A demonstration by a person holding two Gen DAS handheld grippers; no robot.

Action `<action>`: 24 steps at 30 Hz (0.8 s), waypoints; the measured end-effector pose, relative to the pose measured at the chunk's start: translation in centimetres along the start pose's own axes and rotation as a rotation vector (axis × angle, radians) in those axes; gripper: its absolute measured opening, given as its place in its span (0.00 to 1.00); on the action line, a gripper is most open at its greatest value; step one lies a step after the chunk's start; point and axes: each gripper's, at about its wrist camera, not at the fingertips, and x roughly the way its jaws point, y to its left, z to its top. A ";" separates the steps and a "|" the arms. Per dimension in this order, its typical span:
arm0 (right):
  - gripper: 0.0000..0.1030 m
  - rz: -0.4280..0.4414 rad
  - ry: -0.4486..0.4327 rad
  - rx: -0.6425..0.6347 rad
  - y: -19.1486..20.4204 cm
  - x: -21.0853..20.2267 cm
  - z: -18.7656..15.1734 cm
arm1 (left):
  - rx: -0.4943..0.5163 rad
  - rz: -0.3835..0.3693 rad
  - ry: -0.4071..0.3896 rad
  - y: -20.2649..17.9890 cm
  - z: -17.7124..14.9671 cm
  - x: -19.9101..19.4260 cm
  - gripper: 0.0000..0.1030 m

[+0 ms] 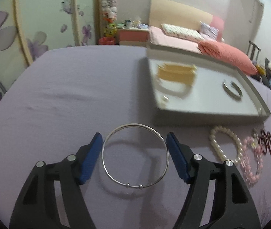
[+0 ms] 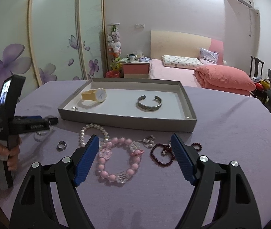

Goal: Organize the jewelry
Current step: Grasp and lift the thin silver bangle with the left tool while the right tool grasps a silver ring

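A thin silver bangle (image 1: 135,155) sits between the blue pads of my left gripper (image 1: 135,143), which is closed on its sides and holds it over the purple cloth. The grey tray (image 1: 207,112) lies ahead to the right with a yellow watch (image 1: 175,74) and a silver cuff (image 1: 232,89). My right gripper (image 2: 135,145) is open over a pink bead bracelet (image 2: 119,161). A pearl bracelet (image 2: 92,134), a dark red bead bracelet (image 2: 164,152) and a silver ring (image 2: 62,145) lie on the cloth. The tray (image 2: 127,121) holds the watch (image 2: 95,95) and cuff (image 2: 149,104).
The left gripper (image 2: 30,126) shows at the left of the right wrist view, held by a hand. A small earring (image 2: 74,108) lies in the tray's near left corner. A bed (image 2: 202,70) and a sliding wardrobe (image 2: 49,38) stand behind the table.
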 end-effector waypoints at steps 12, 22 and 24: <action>0.60 0.187 0.133 -0.136 7.8 3.6 0.0 | -0.181 0.002 -0.056 6.6 1.6 -0.7 0.66; 0.48 0.202 0.306 -0.239 12.5 8.3 -0.7 | -0.224 0.007 -0.067 8.0 1.7 -0.6 0.66; 0.47 0.191 0.313 -0.239 12.6 8.5 -0.6 | -0.229 0.007 -0.068 8.2 1.8 -0.6 0.66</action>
